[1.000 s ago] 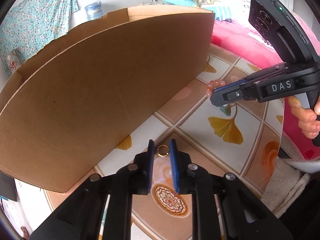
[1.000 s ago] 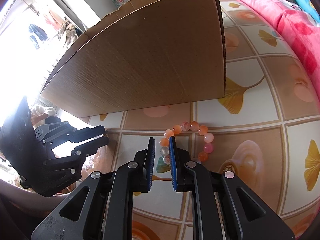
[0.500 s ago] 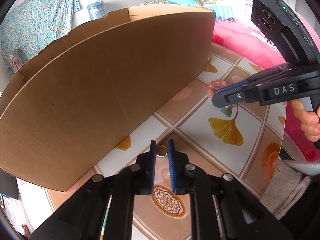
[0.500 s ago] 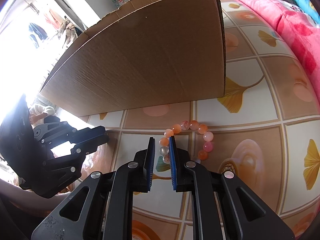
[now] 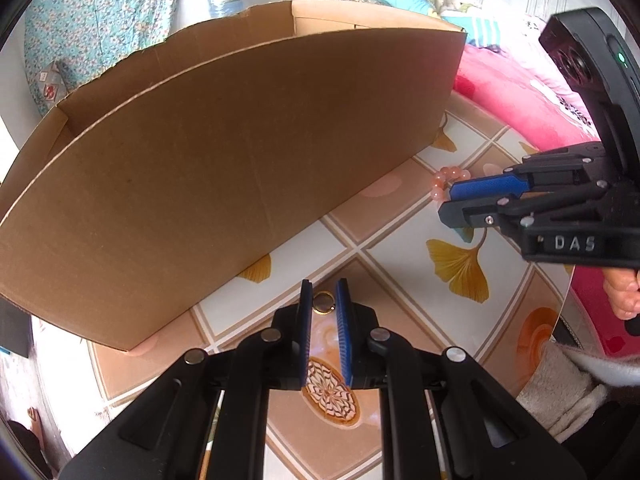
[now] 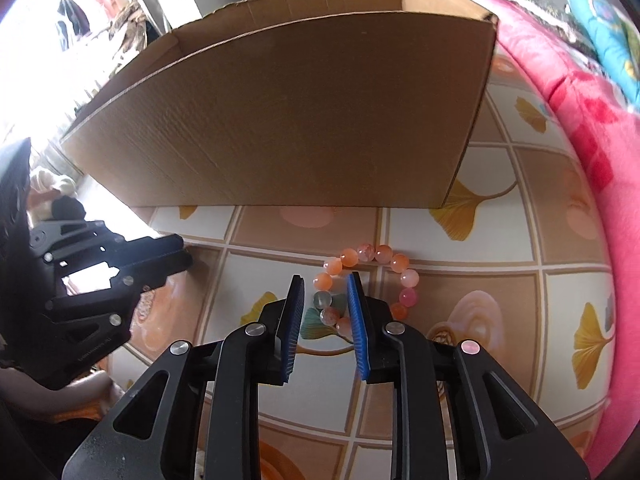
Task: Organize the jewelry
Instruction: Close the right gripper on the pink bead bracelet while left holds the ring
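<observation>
Everything sits in front of the cardboard box (image 5: 240, 152) on the tabletop (image 6: 500, 300).

From my left wrist view, the ring (image 5: 323, 302) lies near the box's front wall, between the pads of my left gripper (image 5: 324, 316). The bead bracelet (image 6: 368, 284) lies further right along that same wall, just off the box's right corner. My right gripper (image 6: 325, 312) straddles the bracelet's left side, some beads between its pads. A blanket (image 6: 592, 128) runs along the box's right.
</observation>
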Demonstrator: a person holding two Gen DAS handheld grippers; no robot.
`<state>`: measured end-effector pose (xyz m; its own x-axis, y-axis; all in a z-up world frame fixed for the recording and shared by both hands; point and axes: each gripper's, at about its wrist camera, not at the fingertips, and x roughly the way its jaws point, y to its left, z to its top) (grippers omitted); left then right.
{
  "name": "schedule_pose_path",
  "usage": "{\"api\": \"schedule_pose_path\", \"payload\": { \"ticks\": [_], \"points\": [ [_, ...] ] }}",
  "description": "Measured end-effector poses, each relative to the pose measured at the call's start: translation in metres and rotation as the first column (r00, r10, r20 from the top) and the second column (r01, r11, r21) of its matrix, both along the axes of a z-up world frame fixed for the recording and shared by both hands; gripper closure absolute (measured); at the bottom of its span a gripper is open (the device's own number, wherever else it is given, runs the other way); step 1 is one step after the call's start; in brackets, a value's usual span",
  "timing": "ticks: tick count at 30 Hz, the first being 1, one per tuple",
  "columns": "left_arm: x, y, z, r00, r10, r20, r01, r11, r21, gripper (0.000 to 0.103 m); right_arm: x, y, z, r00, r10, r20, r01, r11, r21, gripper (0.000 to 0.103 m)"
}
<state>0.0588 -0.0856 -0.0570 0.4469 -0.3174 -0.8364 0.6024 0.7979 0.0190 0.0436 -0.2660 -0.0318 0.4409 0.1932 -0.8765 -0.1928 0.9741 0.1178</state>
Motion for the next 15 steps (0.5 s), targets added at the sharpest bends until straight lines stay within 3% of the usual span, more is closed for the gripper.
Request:
{"api": "schedule_pose_path", "payload": {
  "ticks": [7, 9, 15],
  "points": [
    [-0.001, 0.003, 0.001, 1.000, 0.021, -0.005, -0.021, 1.000, 0.008, 0.092, 0.003, 0.015, -0.002, 1.000, -0.015, 0.012, 0.016, 0.997, -0.077, 0.090],
    [-0.002, 0.003, 0.001, 1.000, 0.021, -0.008, -0.021, 1.000, 0.007, 0.092, 0.004, 0.015, -0.002, 0.999, -0.031, 0.008, 0.032, 0.997, -0.071, 0.095],
    [-0.003, 0.003, 0.002, 1.000, 0.020, -0.001, -0.020, 1.000, 0.013, 0.092, 0.009, 0.009, -0.003, 0.997, -0.079, -0.012, 0.079, 0.997, 0.018, 0.096]
  ]
}}
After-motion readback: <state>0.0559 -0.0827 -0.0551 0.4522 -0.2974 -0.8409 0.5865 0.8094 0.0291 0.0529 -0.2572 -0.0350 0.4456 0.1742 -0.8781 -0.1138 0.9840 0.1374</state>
